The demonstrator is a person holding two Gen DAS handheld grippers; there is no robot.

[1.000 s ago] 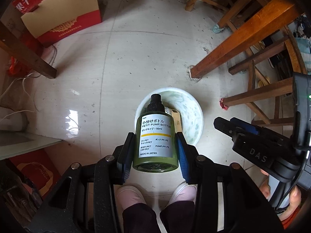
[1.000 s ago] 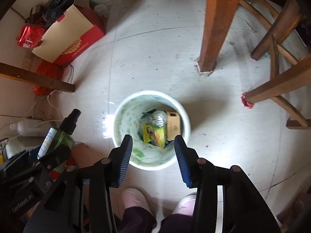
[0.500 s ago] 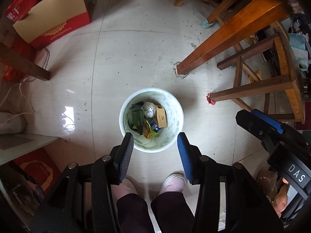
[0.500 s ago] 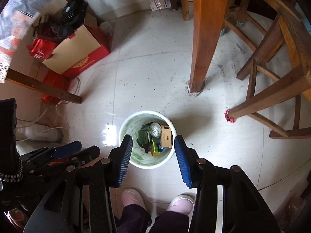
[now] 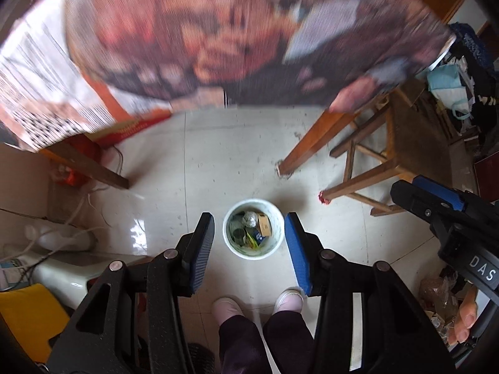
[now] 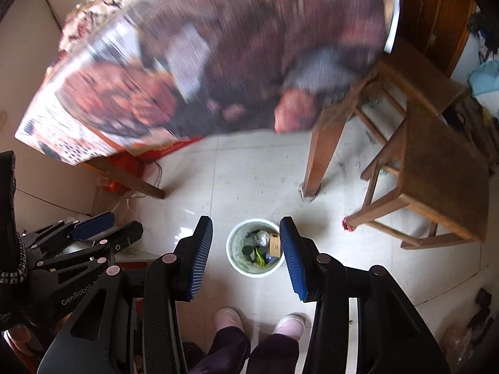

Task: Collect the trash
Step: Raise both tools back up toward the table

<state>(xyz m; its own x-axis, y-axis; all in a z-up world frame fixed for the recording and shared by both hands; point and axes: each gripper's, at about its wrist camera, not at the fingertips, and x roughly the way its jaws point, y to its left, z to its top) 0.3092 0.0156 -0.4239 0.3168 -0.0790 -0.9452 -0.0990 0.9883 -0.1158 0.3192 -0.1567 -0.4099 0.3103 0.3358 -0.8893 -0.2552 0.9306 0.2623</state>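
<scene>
Both grippers are pointing steeply down at the floor with nothing between their blue pads. In its own wrist view the left gripper is standing partly open and empty, its jaws framing the white trash bin far below. The right gripper is doing the same in its view, also partly open and gripping nothing, with the trash bin showing in the gap, slightly toward the right finger.

Inside the bin a dark green bottle is lying among the rubbish, next to a crumpled foil ball, a small brown carton and a yellow-green wrapper. The bin is standing on pale floor tiles, just ahead of the person's two pink shoes, which are showing below the fingers.

Farther out, ahead and to the right of the left gripper, a wooden table leg and a wooden stool are standing on the tiles. A printed tablecloth, blurred, is filling the upper part of both views. The right gripper is showing at the right edge of the left wrist view, with fingers of a hand beneath it. To the left of the left gripper, white cables are trailing over the floor beside a white appliance and a yellow object.
</scene>
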